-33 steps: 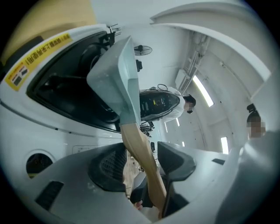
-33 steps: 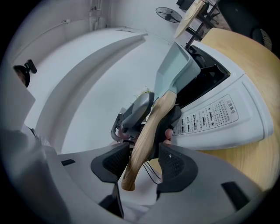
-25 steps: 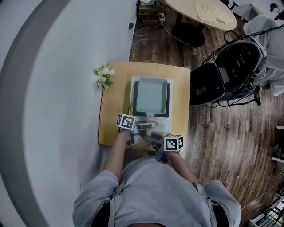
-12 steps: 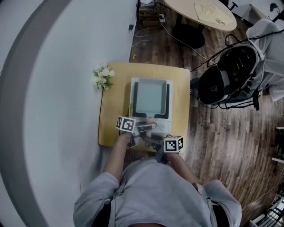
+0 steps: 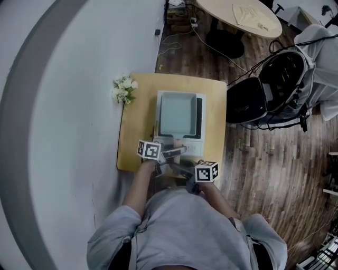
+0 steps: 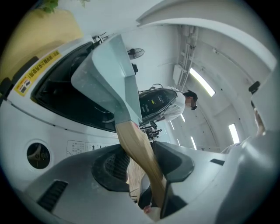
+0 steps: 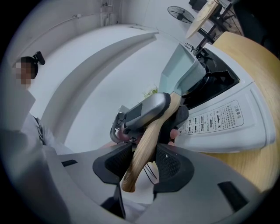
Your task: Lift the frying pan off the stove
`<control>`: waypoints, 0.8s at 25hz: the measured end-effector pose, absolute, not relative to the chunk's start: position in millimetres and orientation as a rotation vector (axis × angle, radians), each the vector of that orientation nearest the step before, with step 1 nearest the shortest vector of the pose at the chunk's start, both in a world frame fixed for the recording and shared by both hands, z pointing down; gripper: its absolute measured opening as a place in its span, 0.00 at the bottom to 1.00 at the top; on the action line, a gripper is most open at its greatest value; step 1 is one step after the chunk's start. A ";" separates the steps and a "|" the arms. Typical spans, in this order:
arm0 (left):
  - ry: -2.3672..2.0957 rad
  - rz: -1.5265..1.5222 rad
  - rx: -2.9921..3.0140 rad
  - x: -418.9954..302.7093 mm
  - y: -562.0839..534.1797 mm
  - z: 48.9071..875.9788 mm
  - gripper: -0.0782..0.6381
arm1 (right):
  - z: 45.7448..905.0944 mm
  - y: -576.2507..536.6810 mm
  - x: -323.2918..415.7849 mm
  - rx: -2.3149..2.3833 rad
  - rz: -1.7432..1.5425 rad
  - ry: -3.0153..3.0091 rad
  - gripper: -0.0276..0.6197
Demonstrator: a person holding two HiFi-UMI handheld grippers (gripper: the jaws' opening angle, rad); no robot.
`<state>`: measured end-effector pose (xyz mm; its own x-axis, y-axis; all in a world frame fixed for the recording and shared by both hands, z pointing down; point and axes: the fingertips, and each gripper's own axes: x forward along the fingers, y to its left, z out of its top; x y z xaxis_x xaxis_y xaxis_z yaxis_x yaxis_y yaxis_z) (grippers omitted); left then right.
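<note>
A square pale-green frying pan (image 5: 178, 113) sits over the white portable stove (image 5: 194, 147) on a small wooden table (image 5: 137, 105). Its wooden handle (image 6: 133, 140) points toward me. My left gripper (image 5: 168, 153) is closed on the handle near the pan, and the handle runs between its jaws (image 6: 139, 162). My right gripper (image 5: 179, 167) is closed on the handle's free end (image 7: 146, 140), just behind the left one. In the right gripper view the pan (image 7: 179, 72) stands over the black burner, and whether it touches the burner cannot be made out.
A small bunch of white flowers (image 5: 122, 89) lies at the table's far left corner by the white wall. A black open case (image 5: 274, 87) with cables stands on the wood floor to the right. A round table (image 5: 237, 16) stands farther back.
Both grippers stay on the handle in the same place. The pan and stove look about the same, and the view has shifted only slightly.
</note>
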<state>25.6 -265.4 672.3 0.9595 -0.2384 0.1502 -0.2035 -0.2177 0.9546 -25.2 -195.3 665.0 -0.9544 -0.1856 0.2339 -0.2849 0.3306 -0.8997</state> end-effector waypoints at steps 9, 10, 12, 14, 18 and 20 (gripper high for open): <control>-0.356 -0.028 1.874 34.1 -238.1 655.5 0.35 | 651.2 -166.7 -16.0 0.415 1.647 -2.538 0.28; -0.363 -0.024 1.882 37.0 -232.3 654.5 0.35 | 649.1 -161.1 -12.4 0.410 1.637 -2.546 0.28; -0.374 -0.021 1.902 43.3 -220.5 652.6 0.35 | 647.3 -149.3 -5.3 0.400 1.610 -2.569 0.28; -0.376 -0.029 1.922 46.1 -215.7 649.7 0.35 | 646.4 -144.2 -2.3 0.394 1.588 -2.588 0.28; -0.370 -0.038 1.951 32.1 -223.0 640.4 0.35 | 640.0 -151.5 -16.7 0.395 1.552 -2.606 0.28; -0.365 -0.040 1.966 25.3 -224.5 635.1 0.35 | 636.7 -153.1 -23.8 0.400 1.533 -2.616 0.28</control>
